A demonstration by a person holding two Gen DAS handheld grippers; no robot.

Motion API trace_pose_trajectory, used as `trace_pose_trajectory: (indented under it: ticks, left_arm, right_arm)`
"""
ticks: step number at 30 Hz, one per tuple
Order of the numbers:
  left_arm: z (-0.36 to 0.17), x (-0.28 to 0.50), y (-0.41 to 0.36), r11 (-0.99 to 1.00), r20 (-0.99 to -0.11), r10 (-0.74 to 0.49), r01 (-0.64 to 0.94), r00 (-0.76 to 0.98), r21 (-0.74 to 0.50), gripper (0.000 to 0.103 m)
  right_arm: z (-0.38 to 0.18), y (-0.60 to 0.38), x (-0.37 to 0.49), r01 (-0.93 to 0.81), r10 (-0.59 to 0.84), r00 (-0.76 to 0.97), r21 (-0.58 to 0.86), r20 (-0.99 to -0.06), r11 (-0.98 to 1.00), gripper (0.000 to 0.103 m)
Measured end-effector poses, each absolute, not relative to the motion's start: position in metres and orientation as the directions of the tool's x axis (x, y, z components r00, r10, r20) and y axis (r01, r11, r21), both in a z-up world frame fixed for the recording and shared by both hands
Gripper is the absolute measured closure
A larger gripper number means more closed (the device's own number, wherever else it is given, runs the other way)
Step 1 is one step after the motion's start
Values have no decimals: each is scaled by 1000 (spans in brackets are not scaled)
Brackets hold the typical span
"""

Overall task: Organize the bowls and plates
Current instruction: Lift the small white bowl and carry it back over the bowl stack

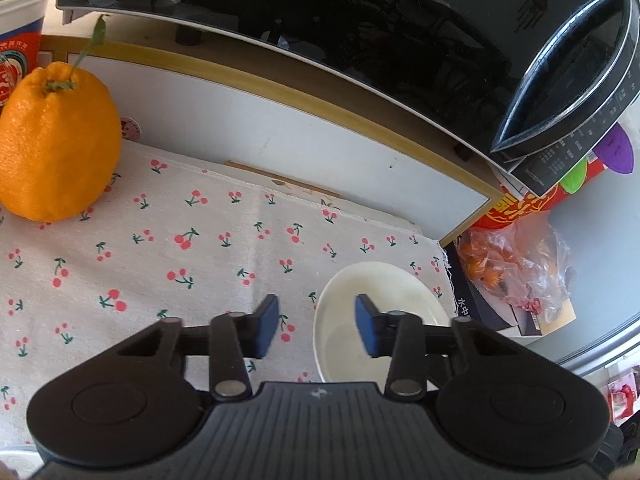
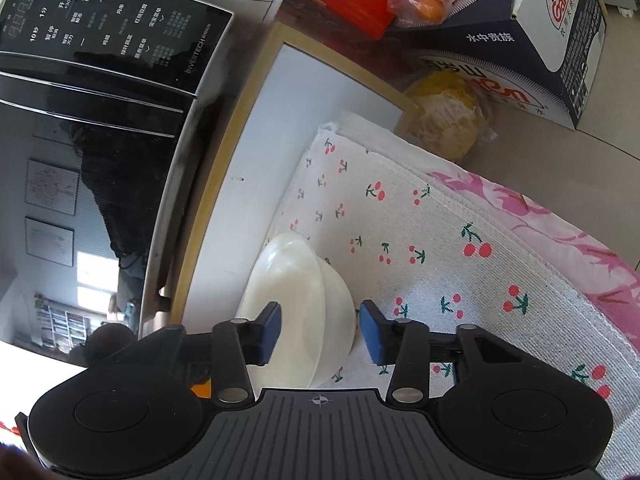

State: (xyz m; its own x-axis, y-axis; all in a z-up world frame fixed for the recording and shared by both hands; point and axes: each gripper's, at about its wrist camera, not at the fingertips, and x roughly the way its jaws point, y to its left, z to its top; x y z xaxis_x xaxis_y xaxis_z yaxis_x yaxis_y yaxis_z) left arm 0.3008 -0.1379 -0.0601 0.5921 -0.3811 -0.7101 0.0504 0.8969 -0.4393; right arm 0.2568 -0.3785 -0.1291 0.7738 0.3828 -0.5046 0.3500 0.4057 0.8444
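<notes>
1. On your left stands an orange [image 1: 60, 144] on the cherry cloth [image 1: 168, 248], far from the work.
2. Your left gripper [image 1: 317, 326] straddles the near rim of the white plate [image 1: 384, 296]. Its fingers are partly spread, the left one outside the rim, the right one over the inside. The pads do not seem to press it yet.
3. The plate lies flat, just ahead and a little right of this gripper, near the cloth's right edge.
4. Your right gripper [image 2: 320, 328] is also partly spread, around the rim of the stacked white bowls [image 2: 304, 304], which appear tilted beside the microwave [image 2: 100, 120]. I cannot tell if the pads touch.
5. Each hand is nearest to its own dish.
</notes>
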Motion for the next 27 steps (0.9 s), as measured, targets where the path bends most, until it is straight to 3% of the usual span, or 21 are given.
trace_pose_trajectory:
  ticks: [2, 8, 27]
  left_arm:
    - [-61, 301, -140, 897, -715, -389, 64, 581, -437, 87]
    - [-62, 298, -144, 907, -726, -382, 82, 572, -412, 93]
    - [-37, 272, -136, 893, -697, -401, 85, 594, -442, 94]
  right_arm:
    - [-130, -379, 256, 352, 379, 774, 843, -507, 407, 74]
    - [-130, -378, 254, 369, 365, 769, 831, -524, 416, 87]
    - [-99, -376, 236, 343, 359, 775, 824, -520, 452, 87]
